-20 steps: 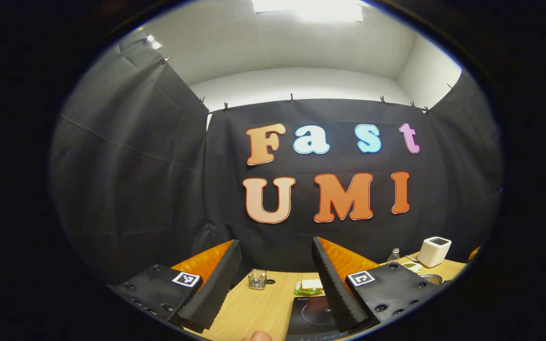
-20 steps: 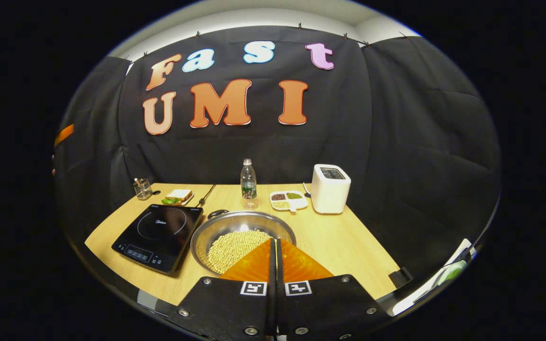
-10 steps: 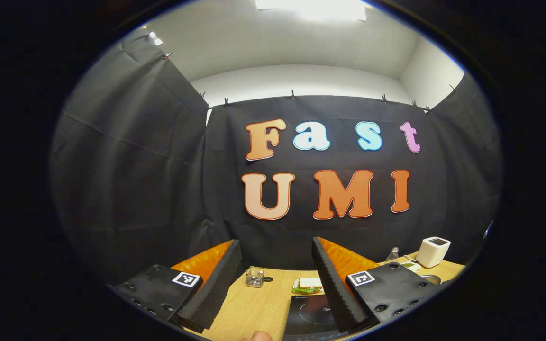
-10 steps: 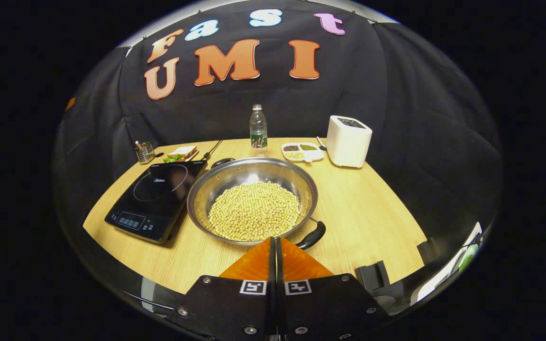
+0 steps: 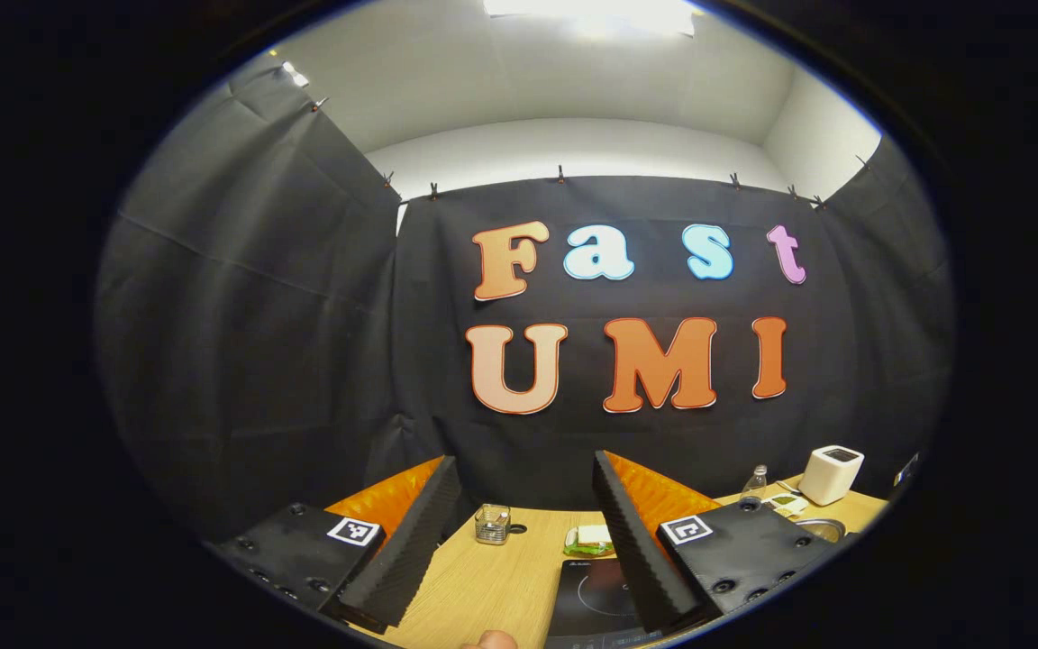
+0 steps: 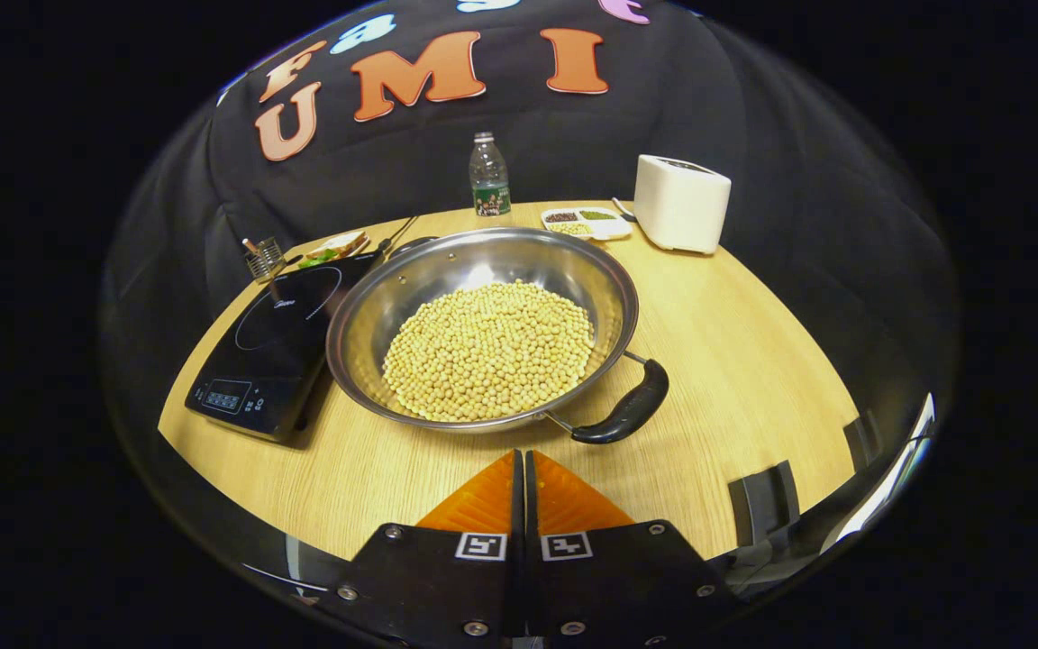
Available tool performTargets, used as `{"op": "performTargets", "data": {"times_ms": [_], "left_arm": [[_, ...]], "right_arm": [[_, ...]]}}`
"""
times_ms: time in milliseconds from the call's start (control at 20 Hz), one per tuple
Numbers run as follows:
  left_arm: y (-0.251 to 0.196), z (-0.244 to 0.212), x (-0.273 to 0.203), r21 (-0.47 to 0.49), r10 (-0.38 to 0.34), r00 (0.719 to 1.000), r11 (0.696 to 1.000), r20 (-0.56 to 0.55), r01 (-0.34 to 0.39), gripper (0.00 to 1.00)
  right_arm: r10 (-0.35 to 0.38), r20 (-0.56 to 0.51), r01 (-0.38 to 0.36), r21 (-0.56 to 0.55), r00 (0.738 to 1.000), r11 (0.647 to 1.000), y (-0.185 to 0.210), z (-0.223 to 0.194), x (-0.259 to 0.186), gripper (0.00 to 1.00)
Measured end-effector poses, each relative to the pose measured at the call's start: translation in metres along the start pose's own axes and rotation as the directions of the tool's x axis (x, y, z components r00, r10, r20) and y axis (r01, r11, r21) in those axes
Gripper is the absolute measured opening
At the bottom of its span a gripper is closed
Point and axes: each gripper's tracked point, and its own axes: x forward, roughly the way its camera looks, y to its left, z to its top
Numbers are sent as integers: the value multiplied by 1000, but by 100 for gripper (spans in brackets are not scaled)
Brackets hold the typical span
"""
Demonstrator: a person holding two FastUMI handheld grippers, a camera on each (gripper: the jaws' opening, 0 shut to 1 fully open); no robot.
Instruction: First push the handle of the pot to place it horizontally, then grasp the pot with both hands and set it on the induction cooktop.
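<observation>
A: Going left to right in the right gripper view, what sits at the table's (image 6: pixel 735 361) left edge?

B: The cooktop (image 6: pixel 271 338), its front corner close to the rim of the table. Behind it are a small glass holder (image 6: pixel 264 260) and a sandwich plate (image 6: pixel 334 250). The pot (image 6: pixel 483 329) stands just beside the cooktop on the right, and its rim seems to overlap the cooktop's right edge (touching or only overhanging, I cannot tell).

A: And the pot itself?

B: Full of yellow beans (image 6: pixel 490 350). One black handle (image 6: pixel 624 415) points toward the front right, with bare wood around it. The far handle is mostly hidden behind the rim.

A: What is behind the pot?

B: A water bottle (image 6: pixel 487 177), a divided dish (image 6: pixel 587 223) and a white toaster (image 6: pixel 681 204), all well apart from the near handle.

A: The right gripper (image 6: pixel 519 469)?

B: Fingers pressed together with nothing between them, hanging over the near table edge, short of the handle.

A: And the left gripper (image 5: pixel 519 514)?

B: Fingers wide apart, empty, raised and facing the wall. In the left gripper view its right finger (image 5: pixel 636 550) cuts off part of the cooktop (image 5: pixel 596 595); the pot's rim (image 5: pixel 812 527) barely peeks past the gripper body at the far right.
</observation>
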Motion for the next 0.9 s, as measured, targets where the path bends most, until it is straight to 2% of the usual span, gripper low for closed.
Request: {"op": "performTargets", "data": {"times_ms": [250, 400, 550, 900], "left_arm": [[11, 4, 0, 14, 29, 999, 999, 25, -30, 98], [11, 1, 0, 18, 30, 999, 999, 17, -30, 98], [13, -1, 4, 15, 35, 999, 999, 10, -35, 98], [5, -6, 15, 8, 27, 1000, 1000, -6, -27, 98]], "right_arm": [[9, -38, -6, 89, 999, 996, -7, -3, 11, 0], [-14, -36, 19, 153, 999, 988, -24, 3, 16, 0], [28, -56, -12, 258, 998, 966, -26, 5, 17, 0], [-7, -52, 23, 321, 999, 947, -49, 22, 32, 0]]}}
